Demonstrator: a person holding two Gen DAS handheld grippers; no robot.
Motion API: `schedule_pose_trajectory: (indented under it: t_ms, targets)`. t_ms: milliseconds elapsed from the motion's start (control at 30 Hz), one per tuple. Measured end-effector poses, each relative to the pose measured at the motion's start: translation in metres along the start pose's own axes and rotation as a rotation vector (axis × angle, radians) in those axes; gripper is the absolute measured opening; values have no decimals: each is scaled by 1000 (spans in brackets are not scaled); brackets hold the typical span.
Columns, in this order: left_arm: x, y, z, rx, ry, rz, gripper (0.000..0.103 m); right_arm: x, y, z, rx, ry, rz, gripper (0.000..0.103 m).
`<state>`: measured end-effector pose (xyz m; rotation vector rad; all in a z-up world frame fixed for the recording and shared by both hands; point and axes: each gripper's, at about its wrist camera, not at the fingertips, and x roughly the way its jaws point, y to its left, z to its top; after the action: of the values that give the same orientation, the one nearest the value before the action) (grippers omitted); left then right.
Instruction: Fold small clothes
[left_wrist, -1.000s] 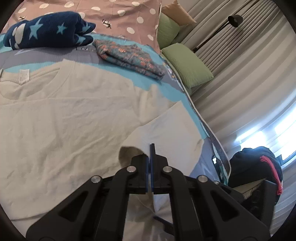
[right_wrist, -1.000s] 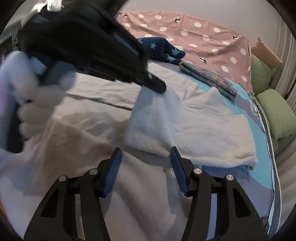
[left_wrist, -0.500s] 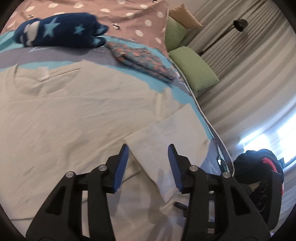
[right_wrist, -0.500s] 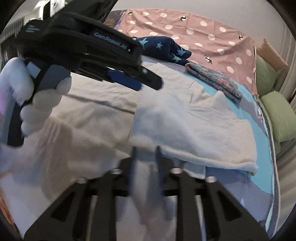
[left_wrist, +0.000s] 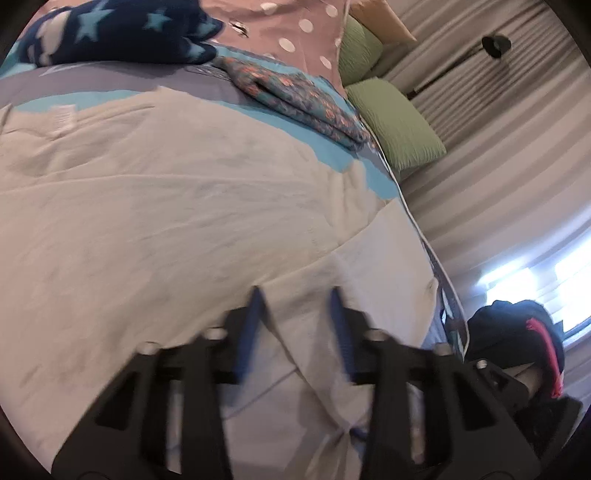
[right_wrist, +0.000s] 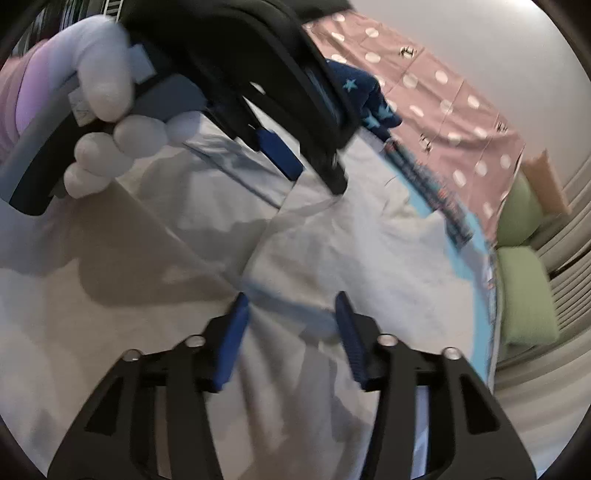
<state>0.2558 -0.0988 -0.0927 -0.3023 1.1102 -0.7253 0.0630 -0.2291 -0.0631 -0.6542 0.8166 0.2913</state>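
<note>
A cream T-shirt lies spread on the bed, its collar label at the upper left. My left gripper hangs low over the shirt's right side. Its jaws are closing, still apart, with a folded flap of the shirt between the blurred blue pads. In the right wrist view the T-shirt fills the middle. There the left gripper, held by a white-gloved hand, points down at the cloth from the top. My right gripper sits just above the shirt, jaws opening, nothing pinched between its fingers.
At the far end of the bed lie a folded navy star-print garment and a folded floral garment. Behind them is a pink dotted cover. Green pillows line the bed's right edge. A dark bag sits beyond it, by the curtains.
The left gripper went from shut to open, narrowed a little and sank toward the shirt. The right gripper pinched in on a fold, then opened and rolled.
</note>
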Motion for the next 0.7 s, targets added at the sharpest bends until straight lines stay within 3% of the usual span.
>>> schedule_pose_trajectory:
  t_ms: [33,67,100,233,433,567,700]
  targets:
    - [6,-2,1,5,17,-18,7,2,3,1,-2,-16,-10,48]
    - [8,-3,1,-2,25,-34,6,4,5,2,-4,-15,6,13]
    - [6,-6,2,-3,16,-41,6,7,6,4,-2,-2,17,3]
    - [-31,-21,15,45,-78,-67,5,-10,-10,15,104,-97,-8,3]
    - [-112,-42,41,145,-233,-44,5,-48,-42,63,334,-301,97,3]
    - [-158,-40,50,172,-301,15,5,-48,-30,113,343,-376,192,3]
    - [-204,-20,49,173,-354,107,5,-37,-5,156,315,-398,271,3]
